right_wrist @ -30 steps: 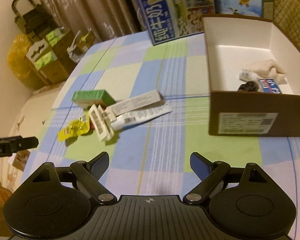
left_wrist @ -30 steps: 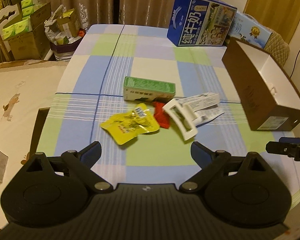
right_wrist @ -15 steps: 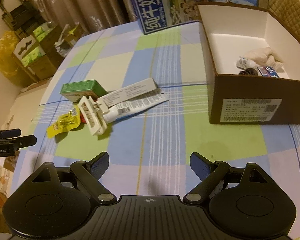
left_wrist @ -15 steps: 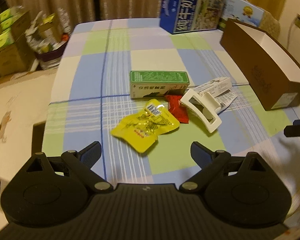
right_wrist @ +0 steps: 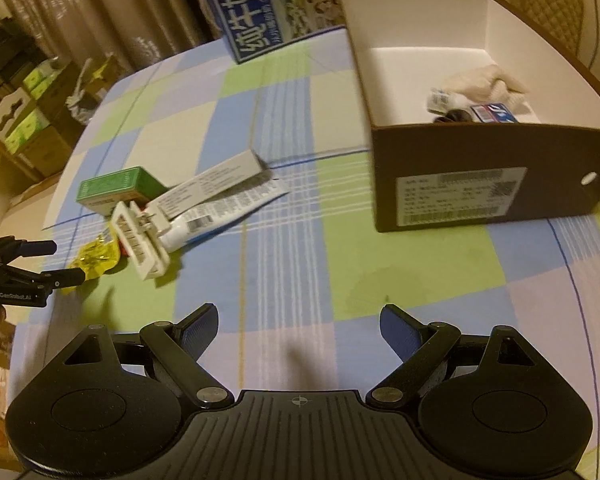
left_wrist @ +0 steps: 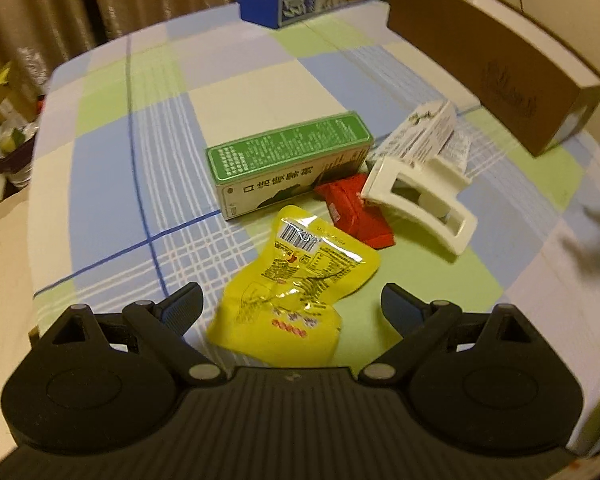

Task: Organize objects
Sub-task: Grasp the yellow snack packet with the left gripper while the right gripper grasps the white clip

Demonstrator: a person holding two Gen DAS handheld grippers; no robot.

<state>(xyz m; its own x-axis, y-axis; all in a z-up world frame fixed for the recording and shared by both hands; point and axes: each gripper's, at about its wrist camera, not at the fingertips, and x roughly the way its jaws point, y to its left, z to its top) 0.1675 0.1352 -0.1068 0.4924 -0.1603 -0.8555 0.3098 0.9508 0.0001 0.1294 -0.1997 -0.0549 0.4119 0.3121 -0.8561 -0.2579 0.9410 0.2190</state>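
**Left gripper lines up on the yellow pouch**

The pouch [left_wrist: 296, 288] lies flat near the worktop's near edge, its lower end between the released fingers of the left hand-held gripper [left_wrist: 291, 303], apparently untouched. Behind it sit a red packet [left_wrist: 356, 210], green carton [left_wrist: 288, 160] and white clip [left_wrist: 420, 196]. The step looks like reaching; next, lower and close. Since half a second ago this gripper has advanced. The right hand-held gripper [right_wrist: 299, 330] hangs released; the box [right_wrist: 480, 184] waits towards the right edge.
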